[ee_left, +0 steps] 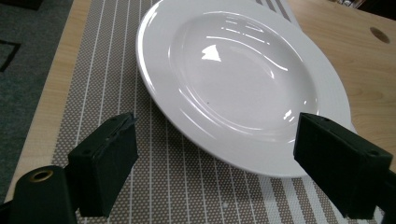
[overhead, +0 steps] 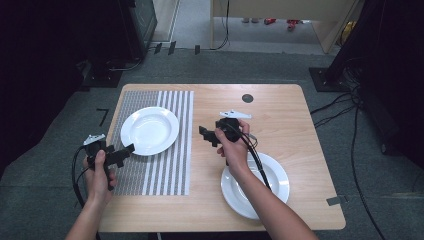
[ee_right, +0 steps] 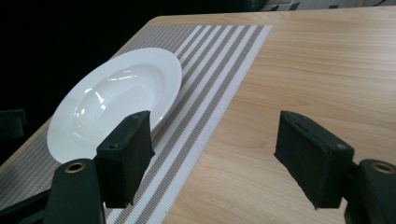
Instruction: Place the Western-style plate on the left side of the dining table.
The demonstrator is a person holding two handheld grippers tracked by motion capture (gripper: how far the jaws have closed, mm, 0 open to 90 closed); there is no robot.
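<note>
**Two grippers held open above a wooden table**

Over the striped placemat (overhead: 155,150), the left gripper (overhead: 131,148) is held by the left hand (overhead: 100,175), whose forearm enters from the bottom edge; its jaws are spread wide and empty, aimed at the near rim of a white plate (overhead: 150,130) lying on the mat. Above the bare table (overhead: 290,130), the right gripper (overhead: 204,135) is raised in the right hand (overhead: 232,147) and pointed leftward, jaws likewise parted with nothing between them. A second white plate (overhead: 280,185) is seen under the right forearm, near the table's front edge.
</note>
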